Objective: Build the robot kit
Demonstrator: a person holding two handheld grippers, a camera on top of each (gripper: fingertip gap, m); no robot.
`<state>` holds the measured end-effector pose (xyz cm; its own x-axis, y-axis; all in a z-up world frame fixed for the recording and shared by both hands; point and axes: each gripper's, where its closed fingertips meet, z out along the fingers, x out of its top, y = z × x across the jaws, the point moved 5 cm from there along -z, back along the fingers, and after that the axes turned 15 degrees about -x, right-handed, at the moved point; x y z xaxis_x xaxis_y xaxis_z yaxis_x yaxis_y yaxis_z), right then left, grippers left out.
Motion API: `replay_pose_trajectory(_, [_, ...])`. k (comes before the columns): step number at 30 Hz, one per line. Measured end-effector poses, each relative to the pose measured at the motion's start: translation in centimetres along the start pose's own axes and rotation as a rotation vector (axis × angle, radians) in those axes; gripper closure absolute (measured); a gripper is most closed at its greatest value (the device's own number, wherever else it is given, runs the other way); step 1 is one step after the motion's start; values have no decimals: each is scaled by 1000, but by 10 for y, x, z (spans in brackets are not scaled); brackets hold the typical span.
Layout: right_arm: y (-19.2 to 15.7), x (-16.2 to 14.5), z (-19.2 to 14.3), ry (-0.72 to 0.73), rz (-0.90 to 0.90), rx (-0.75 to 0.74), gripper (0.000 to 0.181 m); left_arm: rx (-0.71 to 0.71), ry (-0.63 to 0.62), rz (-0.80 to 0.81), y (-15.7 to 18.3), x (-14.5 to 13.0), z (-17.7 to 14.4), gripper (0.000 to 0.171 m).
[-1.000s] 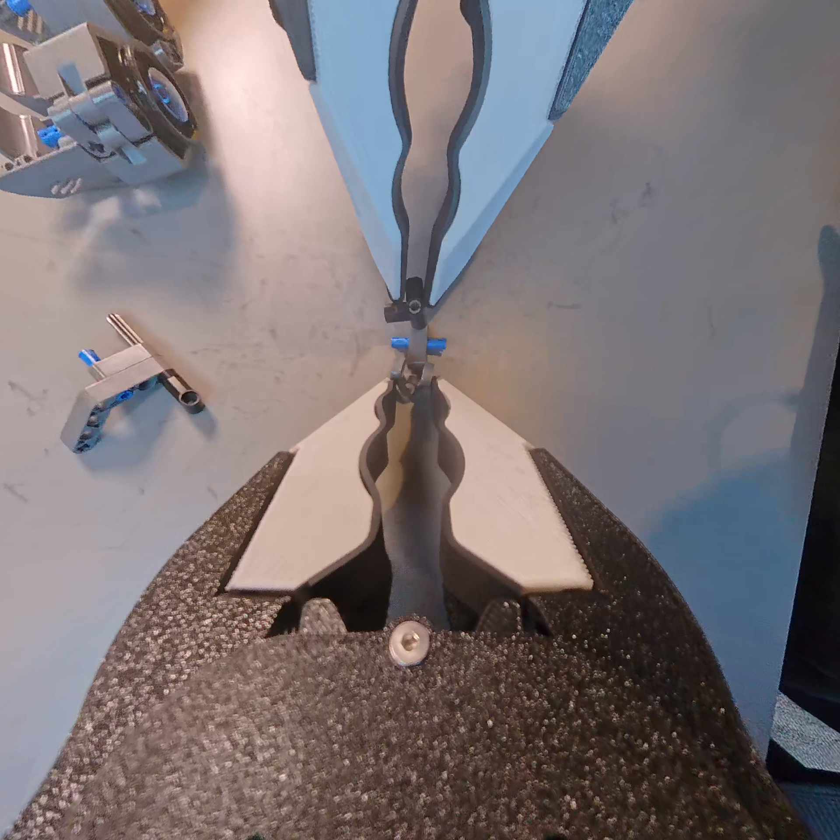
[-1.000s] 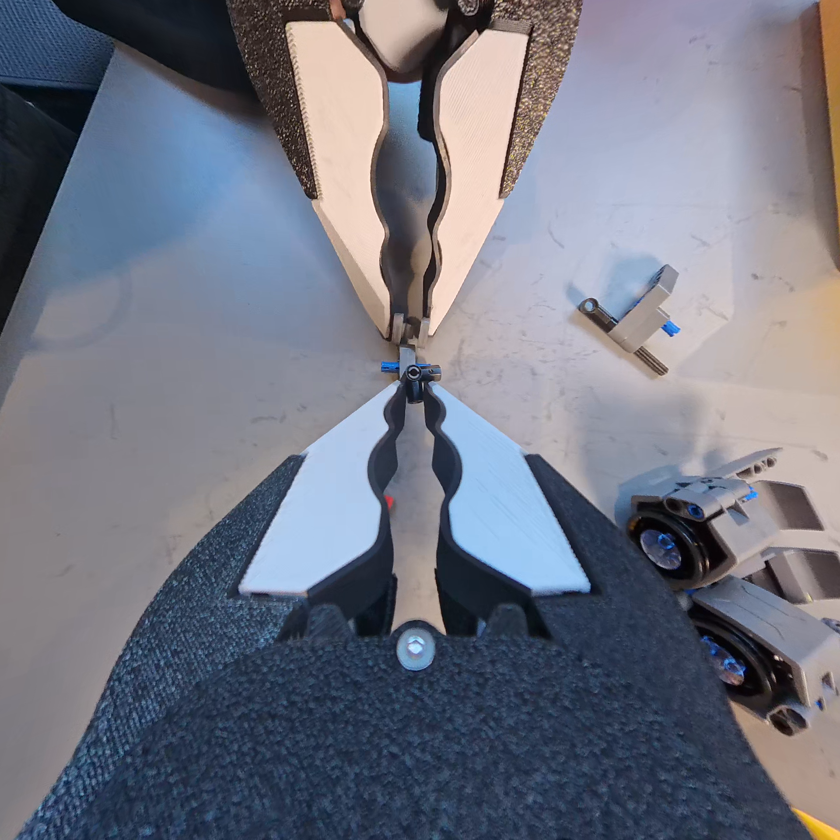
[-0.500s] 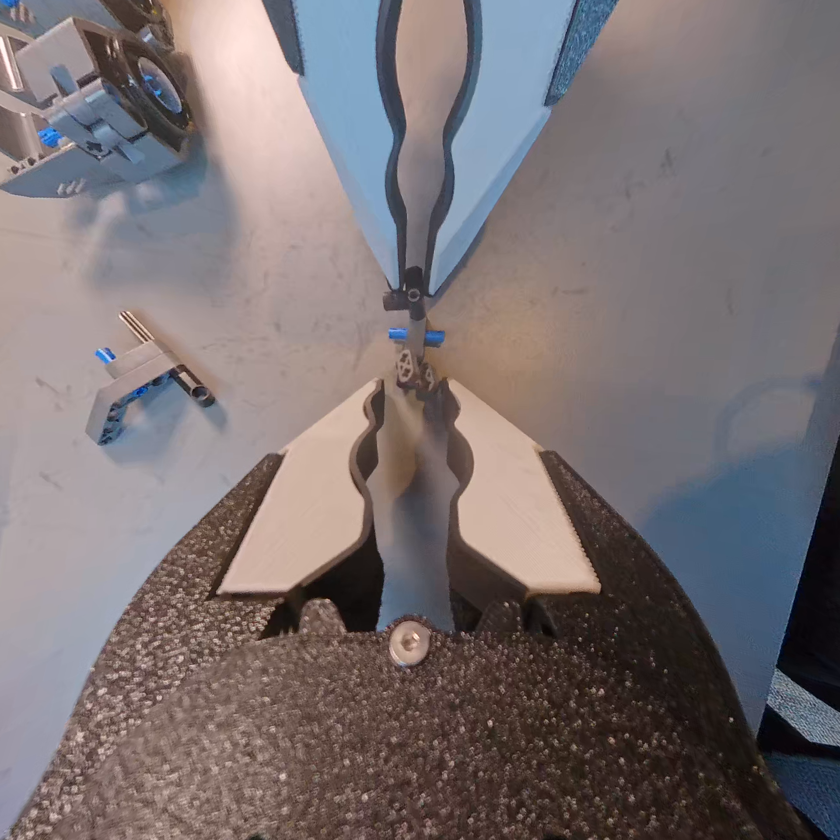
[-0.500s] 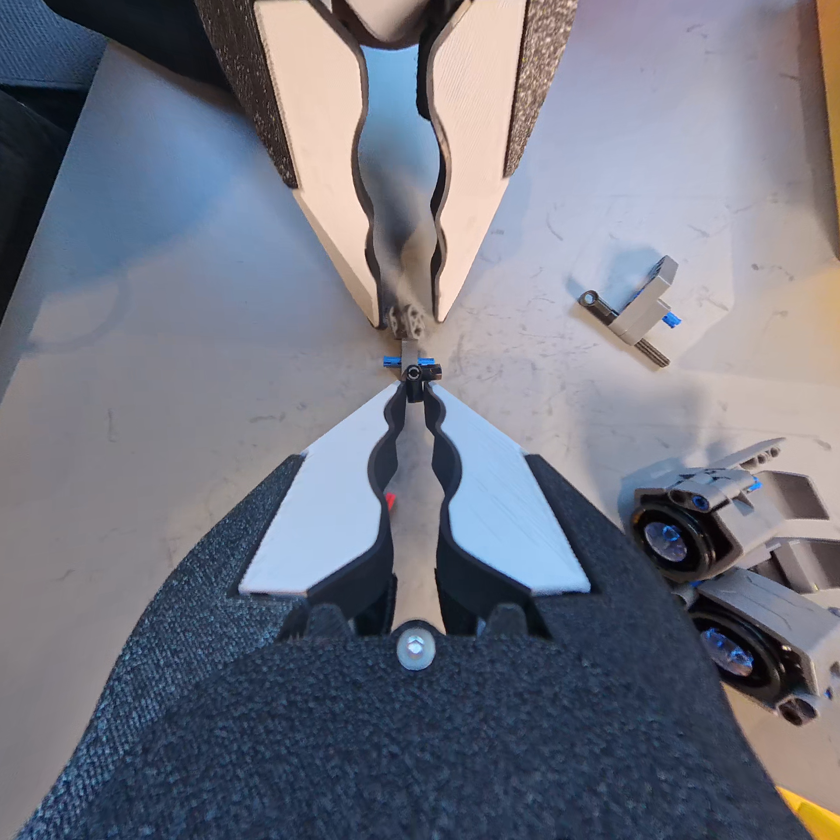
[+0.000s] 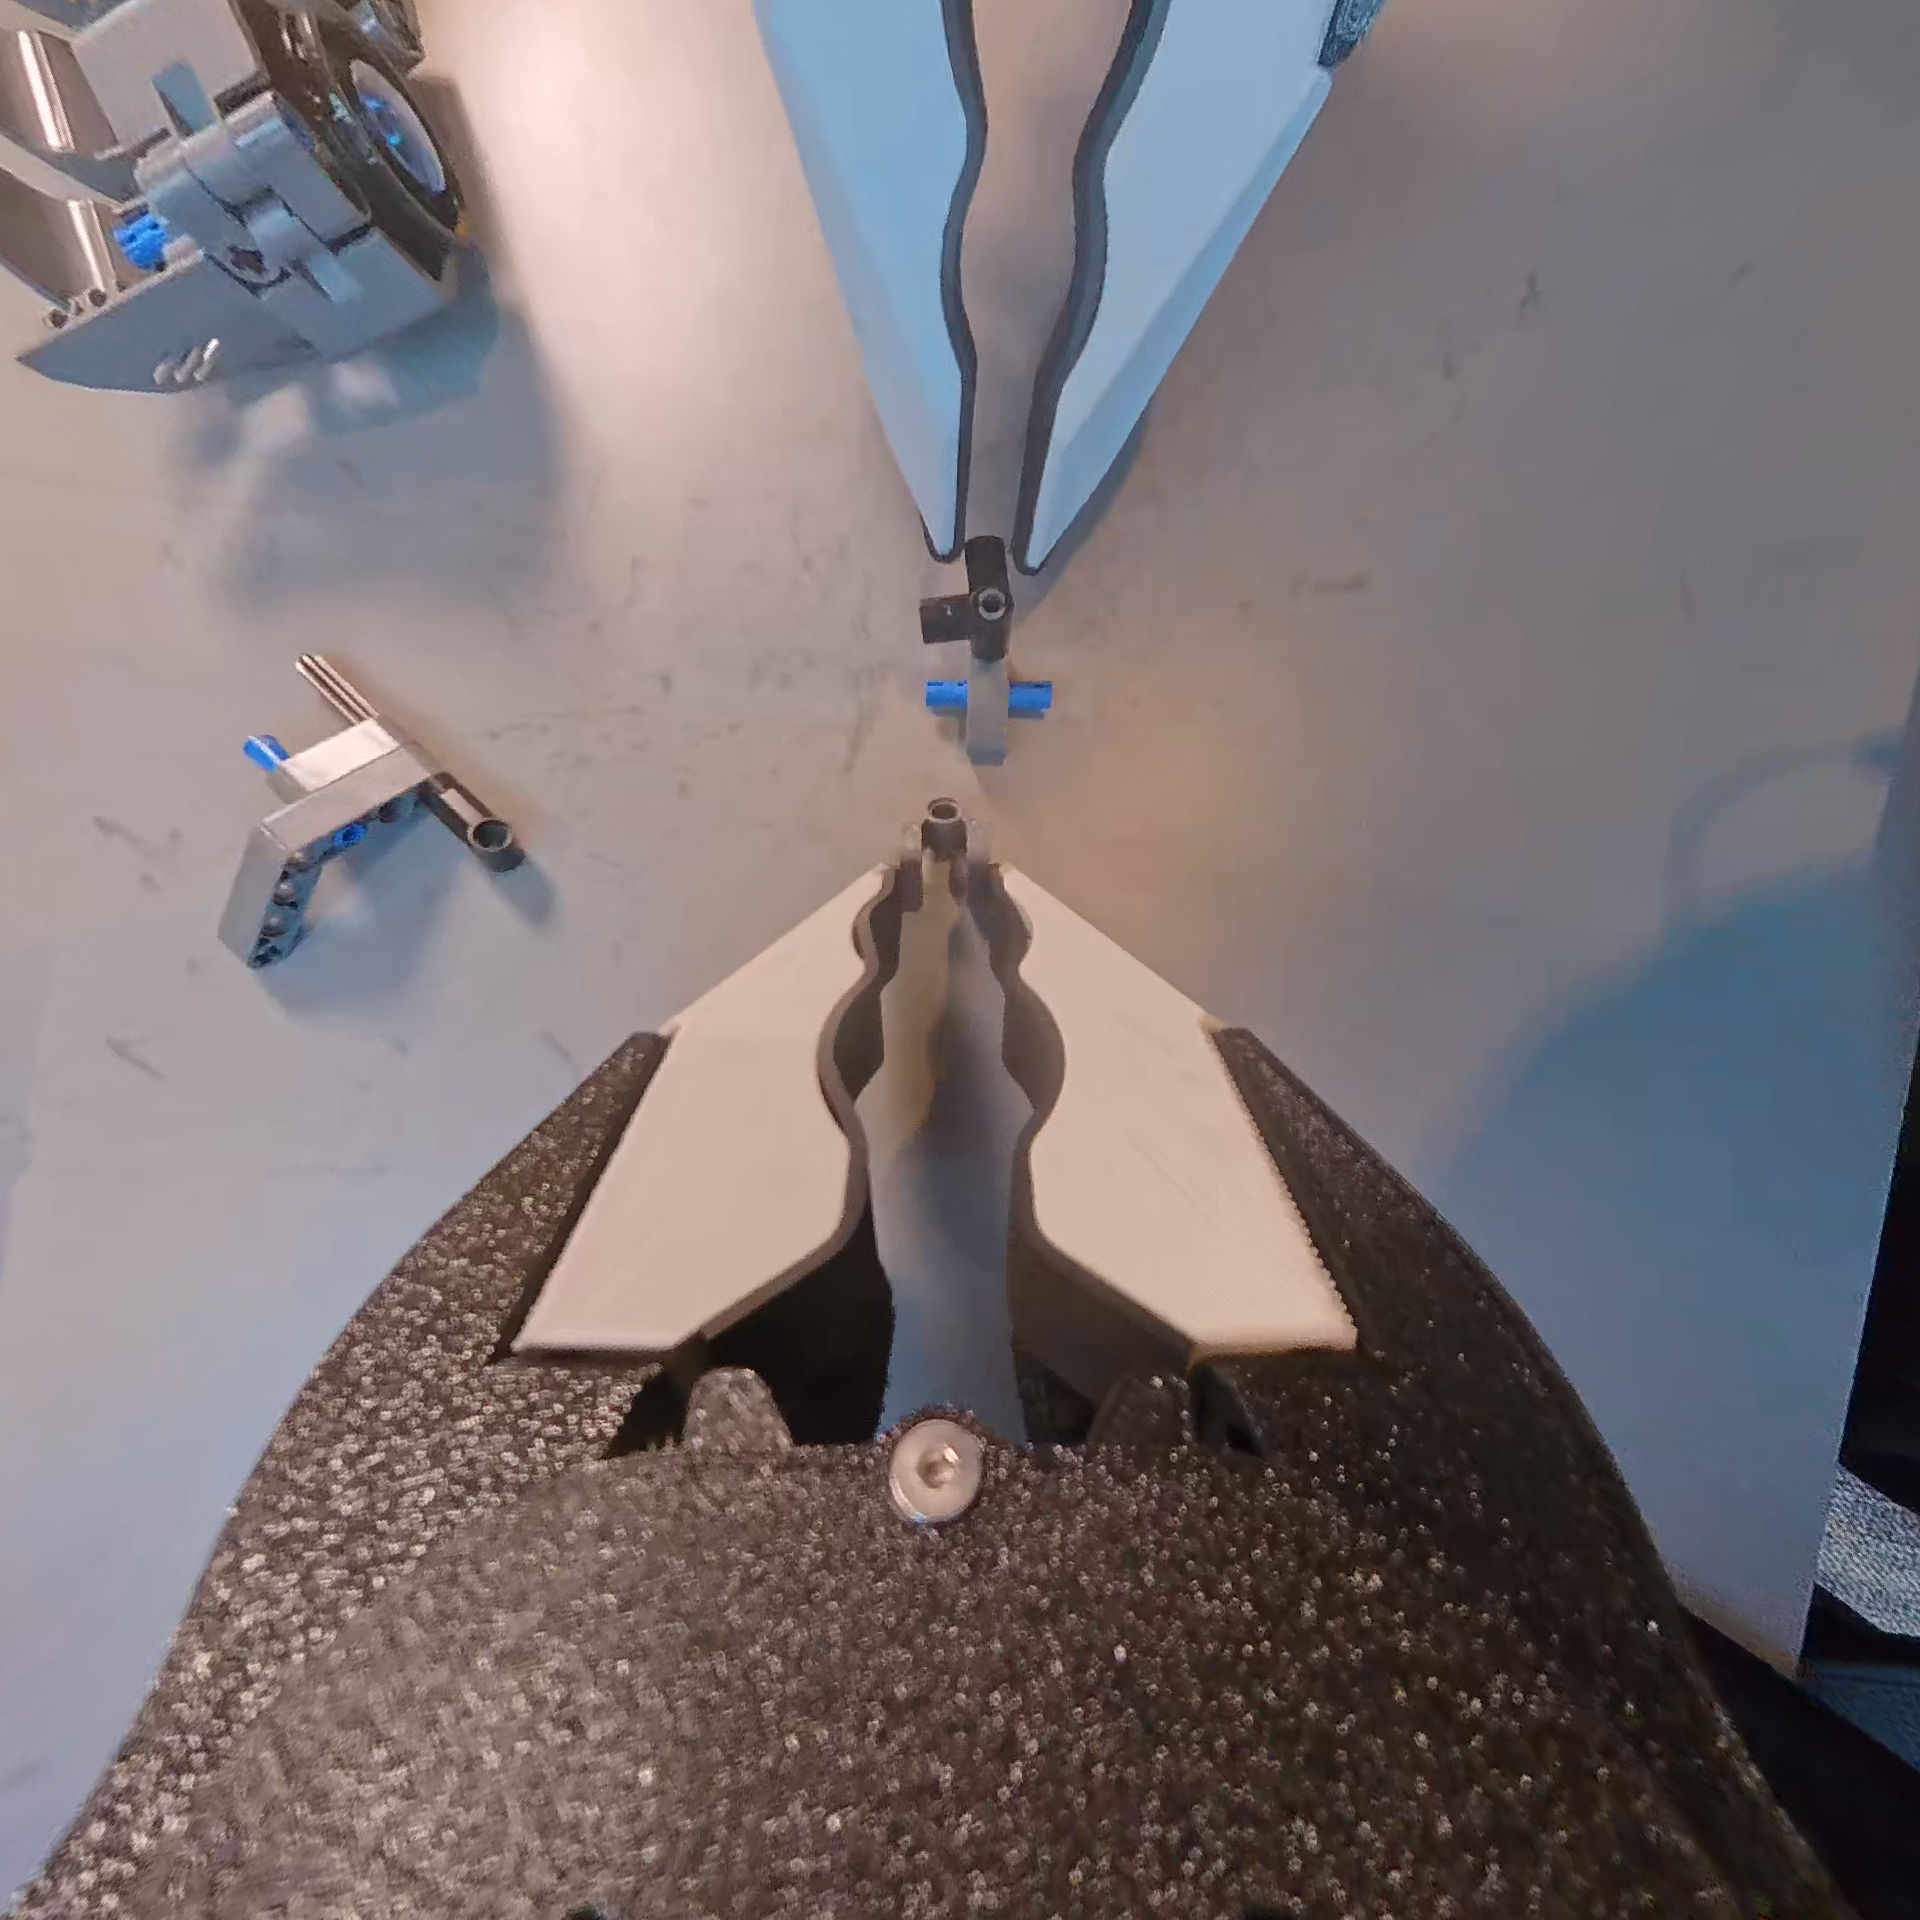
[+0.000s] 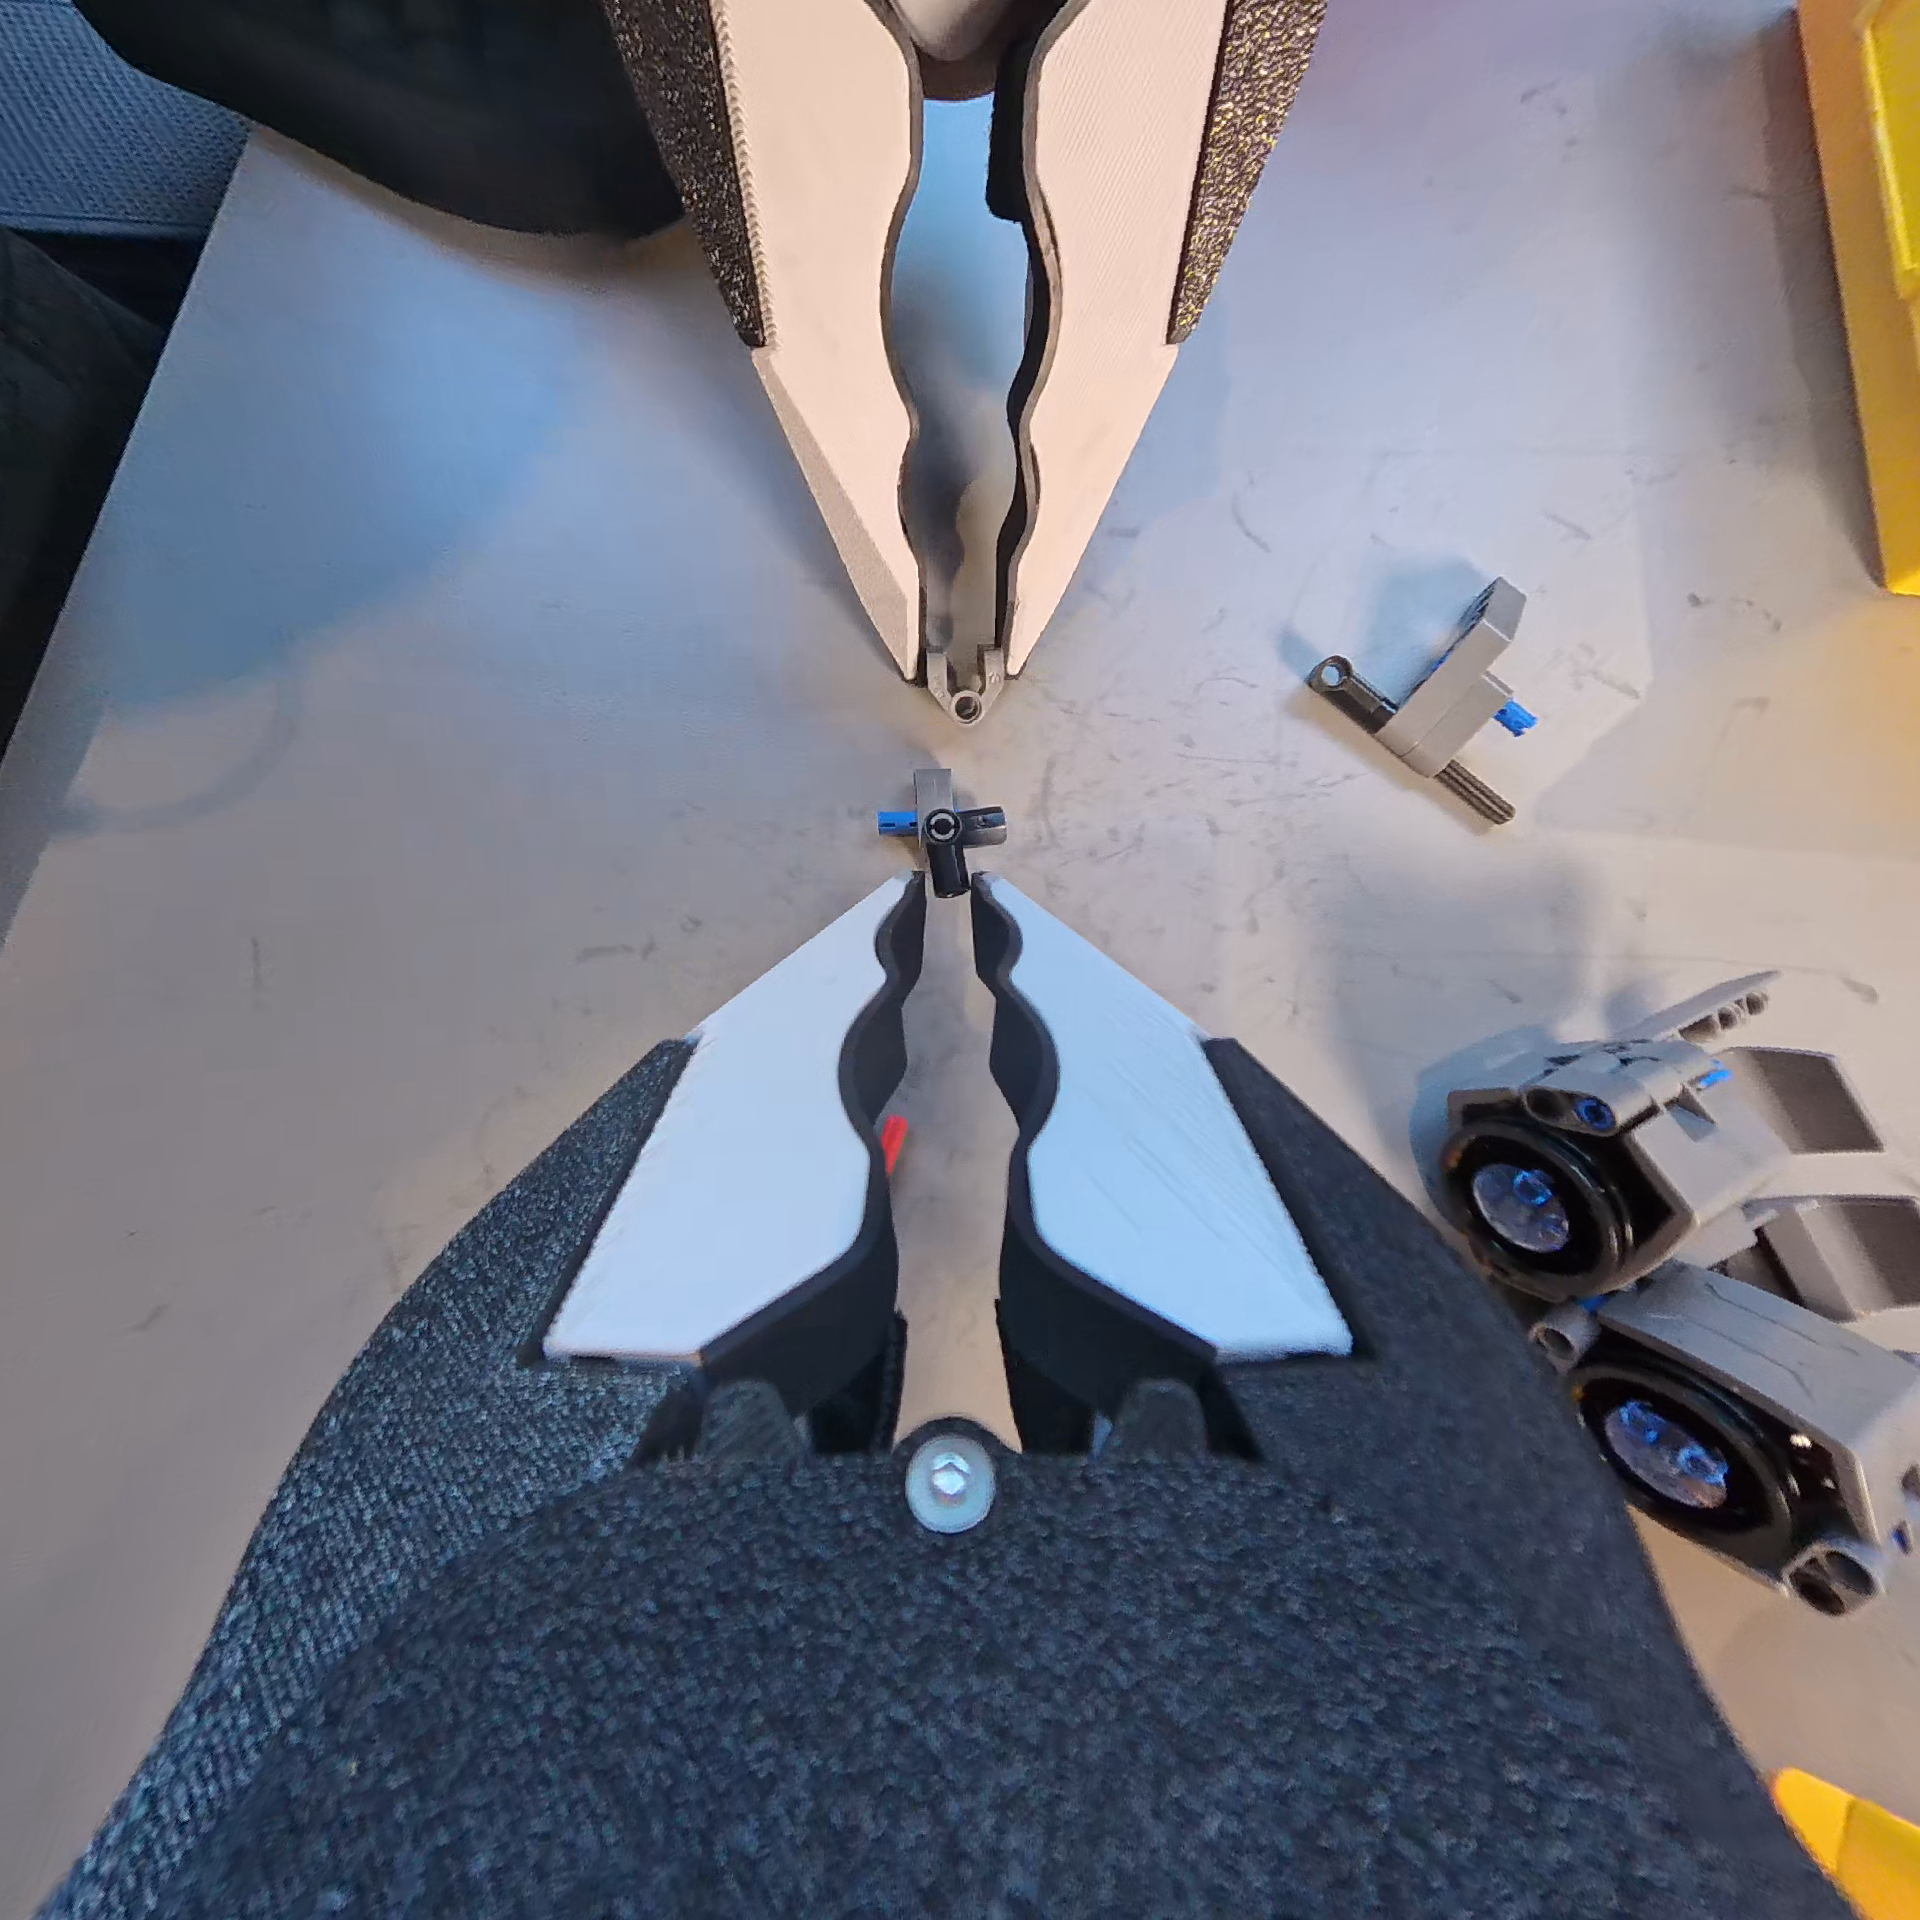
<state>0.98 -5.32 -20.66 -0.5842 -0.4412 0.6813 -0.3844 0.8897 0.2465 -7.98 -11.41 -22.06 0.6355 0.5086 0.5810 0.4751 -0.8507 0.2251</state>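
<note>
Left wrist view, left gripper (image 5: 943,868) jaws clamped on grey connector (image 5: 943,831), facing right gripper (image 5: 985,549) pinching black-and-blue pin piece (image 5: 982,649)

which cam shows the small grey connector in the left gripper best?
Right wrist view: the grey connector faces the camera, pinched at the left gripper tips, its round hole visible. Left wrist view shows only its tip poking past its own fingertips, slightly blurred.

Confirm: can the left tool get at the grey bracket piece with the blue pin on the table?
Reaching it, likely yes: the grey bracket piece lies off to the side of the left tool, with only bare table between. Grasping it, probably not: the tool is shut on a small grey connector.
</note>
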Motion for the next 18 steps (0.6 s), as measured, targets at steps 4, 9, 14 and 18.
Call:
replay_pose_trajectory(4, [2, 0, -5, 22, 18, -12, 173, 9, 43, -2, -3, 0, -2, 156])
replay_pose_trajectory(9, [4, 2, -16, 98, 59, -29, 166, -19, 239, -20, -7, 8, -17, 156])
replay_pose_trajectory(14, [2, 16, -31, 277, 80, -73, 155, -120, 571, -59, -5, 29, -37, 156])
replay_pose_trajectory(18, [4, 32, -39, 431, 78, -199, 136, -270, 783, -107, 3, 45, -41, 156])
